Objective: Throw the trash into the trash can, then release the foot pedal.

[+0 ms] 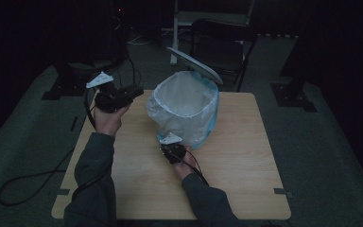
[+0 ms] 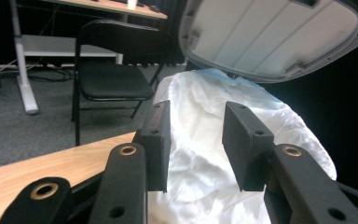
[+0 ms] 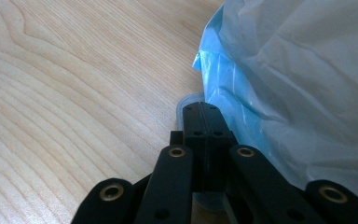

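from above, the lined bin sits mid-surface; my right gripper is pressed together at its 6 o'clock base, my left gripper apart before the white liner, nothing between.

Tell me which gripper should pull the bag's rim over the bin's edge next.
Probably the left gripper: its jaws stand open, empty, level with the bag rim by the bin's raised lid. The right gripper is shut, low at the bin's base against the table, likely steadying it.
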